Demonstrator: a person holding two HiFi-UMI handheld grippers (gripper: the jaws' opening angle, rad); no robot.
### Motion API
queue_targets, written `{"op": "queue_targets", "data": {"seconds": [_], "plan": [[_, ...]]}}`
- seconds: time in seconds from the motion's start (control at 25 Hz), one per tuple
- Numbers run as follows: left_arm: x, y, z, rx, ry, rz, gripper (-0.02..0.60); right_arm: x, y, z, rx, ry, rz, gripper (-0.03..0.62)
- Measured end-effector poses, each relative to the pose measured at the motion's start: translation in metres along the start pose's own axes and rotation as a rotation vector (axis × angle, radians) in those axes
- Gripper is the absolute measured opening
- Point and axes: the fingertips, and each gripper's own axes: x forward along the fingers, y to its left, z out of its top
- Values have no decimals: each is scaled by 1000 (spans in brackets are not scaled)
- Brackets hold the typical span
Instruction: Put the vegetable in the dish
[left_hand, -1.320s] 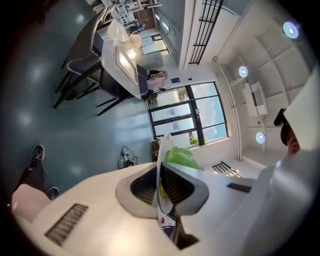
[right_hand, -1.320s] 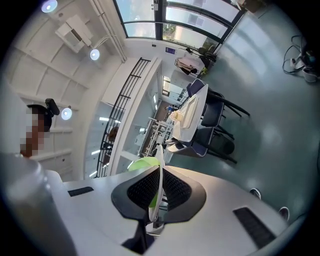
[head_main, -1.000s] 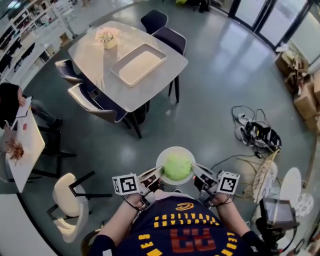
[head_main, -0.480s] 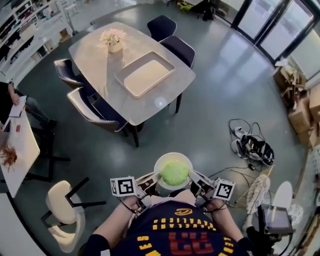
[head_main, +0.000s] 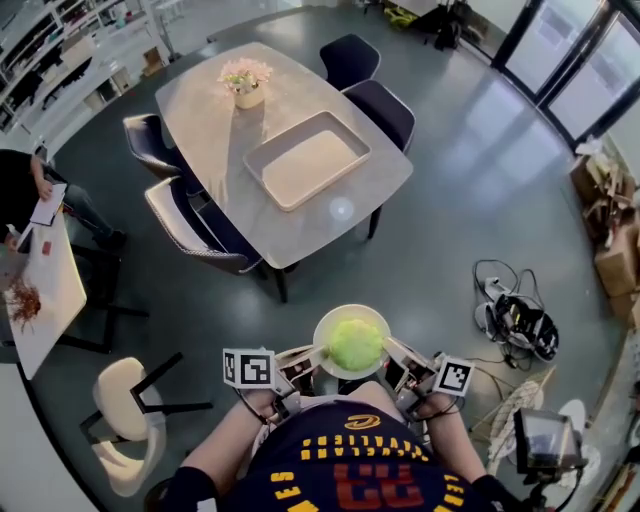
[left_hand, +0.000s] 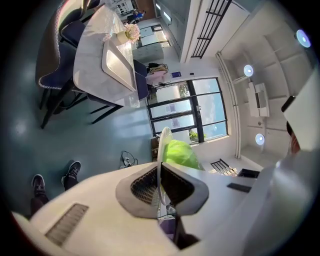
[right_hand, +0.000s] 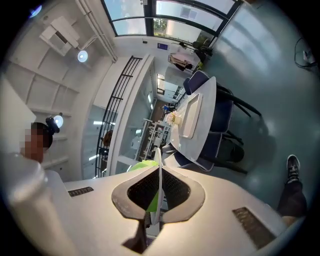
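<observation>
A pale round dish (head_main: 327, 324) is carried in front of the person's chest, with a light green leafy vegetable (head_main: 355, 343) lying in it. My left gripper (head_main: 311, 355) is shut on the dish's left rim (left_hand: 162, 150), which shows edge-on with the vegetable (left_hand: 180, 154) behind it. On the opposite rim (right_hand: 158, 165) my right gripper (head_main: 393, 350) is shut, and a strip of the green vegetable (right_hand: 152, 197) shows beside the jaws. The dish hangs above the floor, near the grey table.
A grey dining table (head_main: 220, 140) stands ahead with a large beige tray (head_main: 305, 159) and a flower pot (head_main: 247, 85) on it, dark chairs (head_main: 200, 235) around it. A white chair (head_main: 125, 410) is at left, cables (head_main: 515, 320) at right. A person sits at far left.
The person has walked towards the table with the dish held between both grippers; the table and tray now sit nearer and lower in the head view. Both grips are unchanged.
</observation>
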Motion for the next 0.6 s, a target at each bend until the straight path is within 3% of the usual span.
{"op": "queue_targets", "data": {"seconds": [0.32, 0.44, 0.6], "plan": [[59, -16, 51, 74, 14, 103, 14, 21, -25, 86, -1, 114, 85, 15], [84, -24, 75, 62, -89, 148, 14, 18, -30, 119, 4, 114, 121, 15], [111, -21, 100, -11, -232, 177, 14, 17, -42, 155, 15, 110, 143, 15]]}}
